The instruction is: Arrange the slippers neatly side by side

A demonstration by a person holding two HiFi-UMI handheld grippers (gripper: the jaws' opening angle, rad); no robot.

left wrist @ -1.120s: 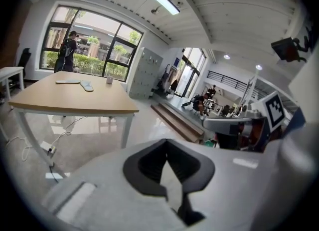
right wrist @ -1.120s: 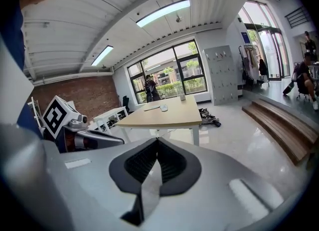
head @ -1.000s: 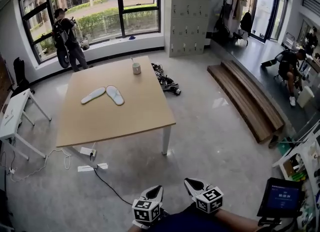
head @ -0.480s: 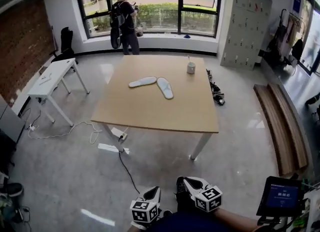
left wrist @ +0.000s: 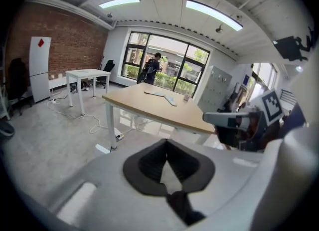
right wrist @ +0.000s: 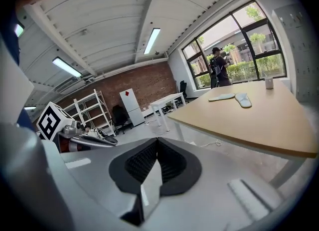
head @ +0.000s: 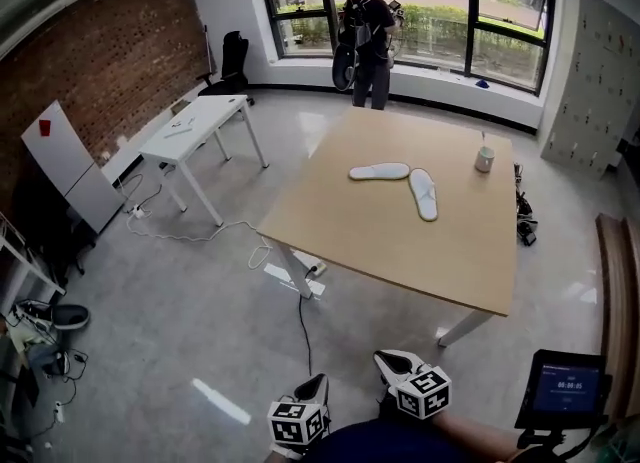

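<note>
Well away from both grippers, the wooden surface (head: 400, 251) is standing in a large room, with a brick wall (head: 90, 61) running along the left and tall windows at the back. A person (head: 368, 36) is standing at those windows, and a small white table (head: 195, 116) is sitting near the brick wall.

The two white slippers are lying on the far half of the surface. One slipper (head: 379, 171) is lying crosswise and the other slipper (head: 423, 194) lengthwise. They are meeting at an angle at one end rather than lying side by side. A cup (head: 484, 159) is standing near the far right edge with a thin stick rising out of it.

The left gripper (head: 314, 384) and right gripper (head: 388, 359) are hanging low in front of the person, jaws closed together and holding nothing.

Since a second ago the head view has been swinging left, bringing the brick wall into sight. The slippers are keeping their angled layout.
</note>
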